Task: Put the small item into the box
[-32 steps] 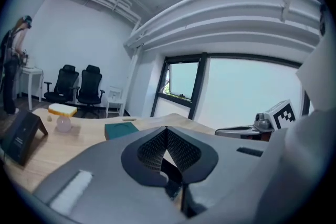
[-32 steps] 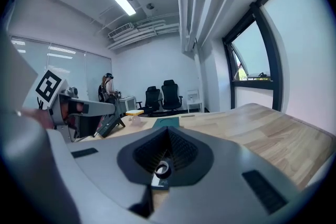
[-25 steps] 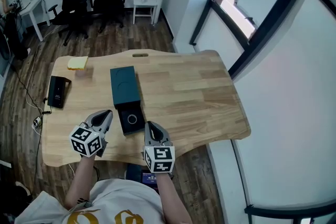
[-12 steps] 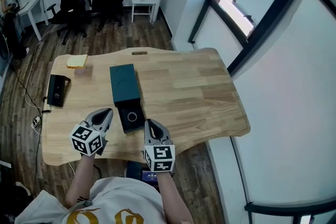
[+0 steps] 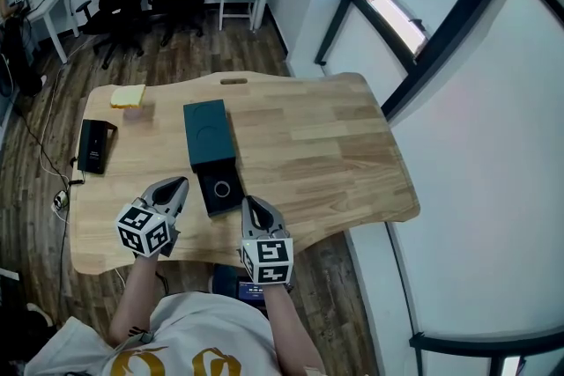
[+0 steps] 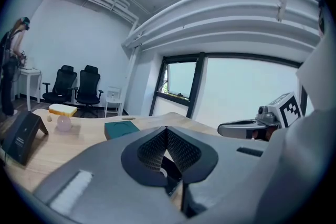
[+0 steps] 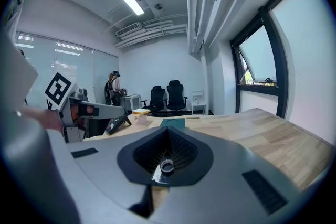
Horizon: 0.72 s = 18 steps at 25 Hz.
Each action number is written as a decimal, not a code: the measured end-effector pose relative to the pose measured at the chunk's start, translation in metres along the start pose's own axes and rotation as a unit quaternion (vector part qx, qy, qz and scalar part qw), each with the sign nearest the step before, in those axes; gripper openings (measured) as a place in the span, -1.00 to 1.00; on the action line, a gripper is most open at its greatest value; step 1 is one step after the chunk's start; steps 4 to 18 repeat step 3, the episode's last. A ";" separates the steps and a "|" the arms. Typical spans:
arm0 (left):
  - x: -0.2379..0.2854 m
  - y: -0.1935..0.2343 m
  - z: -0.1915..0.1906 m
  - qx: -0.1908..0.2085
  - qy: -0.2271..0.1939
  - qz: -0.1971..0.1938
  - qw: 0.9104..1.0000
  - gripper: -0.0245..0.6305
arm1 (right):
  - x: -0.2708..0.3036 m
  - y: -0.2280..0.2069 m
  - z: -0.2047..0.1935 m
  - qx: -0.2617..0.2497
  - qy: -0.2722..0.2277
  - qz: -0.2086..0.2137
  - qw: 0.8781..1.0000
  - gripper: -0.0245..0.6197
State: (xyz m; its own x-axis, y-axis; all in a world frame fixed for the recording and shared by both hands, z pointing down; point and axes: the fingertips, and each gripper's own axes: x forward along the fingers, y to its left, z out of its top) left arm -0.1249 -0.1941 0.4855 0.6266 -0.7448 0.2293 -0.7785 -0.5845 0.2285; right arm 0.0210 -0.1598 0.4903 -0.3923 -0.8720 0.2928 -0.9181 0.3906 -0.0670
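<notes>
We see the right tongs (image 5: 255, 211) pressed together on a small silver ring (image 7: 167, 166), which stands at the point where the two jaws meet, so the task's thing is in the air above the near edge of the worktop (image 5: 308, 154) and not yet in the box. The open black box (image 5: 211, 205) lies a little forward and to the left of these tongs, between the two tongs. Its long axis runs away from us, in one line with the dark teal lid (image 5: 209, 132) behind it, which seems to touch it. We judge that the coming move is short: forward, leftward and down into the inset with the pale circle. The left tongs (image 5: 174, 189) are closed on nothing and hover just beside the left side of the box, so they may crowd the approach. A black stand (image 5: 92, 145) and a yellow block (image 5: 129, 96) are well apart, at the far left.
</notes>
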 end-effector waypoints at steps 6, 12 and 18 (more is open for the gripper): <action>0.001 0.001 -0.003 -0.003 0.002 -0.001 1.000 -0.92 | 0.001 0.000 -0.001 -0.005 0.000 0.000 1.000 -0.91; 0.001 0.001 -0.003 -0.003 0.002 -0.001 1.000 -0.92 | 0.001 0.000 -0.001 -0.005 0.000 0.000 1.000 -0.91; 0.001 0.001 -0.003 -0.003 0.002 -0.001 1.000 -0.92 | 0.001 0.000 -0.001 -0.005 0.000 0.000 1.000 -0.91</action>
